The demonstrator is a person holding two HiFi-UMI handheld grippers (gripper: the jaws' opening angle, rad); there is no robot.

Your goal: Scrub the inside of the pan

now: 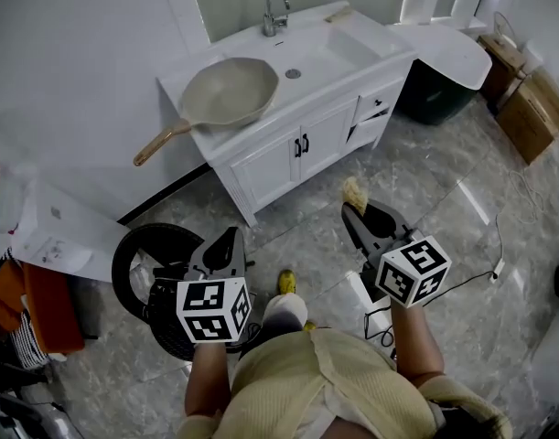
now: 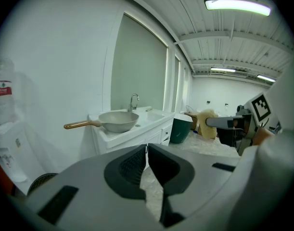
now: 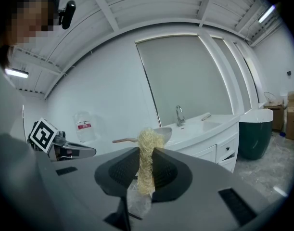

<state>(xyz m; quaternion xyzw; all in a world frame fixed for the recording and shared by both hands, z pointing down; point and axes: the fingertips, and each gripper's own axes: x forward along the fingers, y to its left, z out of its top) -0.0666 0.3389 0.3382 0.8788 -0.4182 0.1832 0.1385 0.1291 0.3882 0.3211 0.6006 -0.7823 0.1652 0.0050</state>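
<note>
Down low, both claws are held above the marbled floor (image 1: 480,236), well short of the white cabinet (image 1: 293,149) and touching nothing on it. The left claw (image 2: 147,149) has its two dark ribbed pads pressed together at the tips with nothing between them. The right claw (image 1: 355,212) is clamped on a pale yellow, stringy scrubber (image 3: 147,160), which stands upright between the pads and sticks out past the tips as a tuft. From the left gripper view the right claw shows off to the right with that scrubber (image 2: 207,124) at its end. The pan (image 1: 229,91), pale beige inside, sits upright at the left end of the white surface (image 1: 261,128) on top of the cabinet, close to the left edge. Its brown handle (image 1: 160,144) reaches out past the front left corner, over the floor. Just to the right of the pan lies a sunken sink (image 1: 329,51) with a round drain, and a chrome tap (image 1: 274,11) stands at the back edge behind it. Beyond the right end of the surface a dark green bin (image 1: 435,94) stands on the floor, with cardboard boxes (image 1: 533,108) farther right. The pan's inside faces up and nothing lies in it.
</note>
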